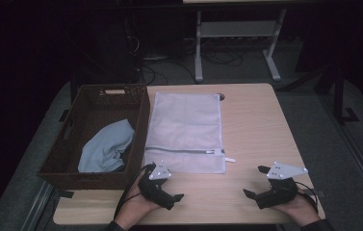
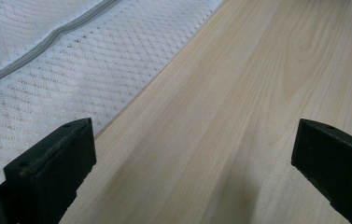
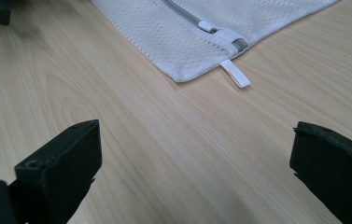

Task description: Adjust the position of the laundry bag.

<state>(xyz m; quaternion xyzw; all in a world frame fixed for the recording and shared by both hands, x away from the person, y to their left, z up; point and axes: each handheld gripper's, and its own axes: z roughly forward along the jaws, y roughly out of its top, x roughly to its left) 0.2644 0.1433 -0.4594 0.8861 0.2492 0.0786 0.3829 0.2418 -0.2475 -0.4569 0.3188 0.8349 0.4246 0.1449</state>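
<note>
Jaws of the left gripper (image 1: 175, 191) and right gripper (image 1: 253, 180) stood apart, empty, near the white mesh laundry bag (image 1: 186, 130) on the wooden table (image 1: 256, 125).

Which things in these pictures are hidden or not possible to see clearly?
- Blue cloth in the basket, high view: its lower part is hidden behind the near wall.
- Mesh bag: whether anything is inside; the fabric hides it.
- Bag, left gripper view: cut off by the picture edge.
</note>
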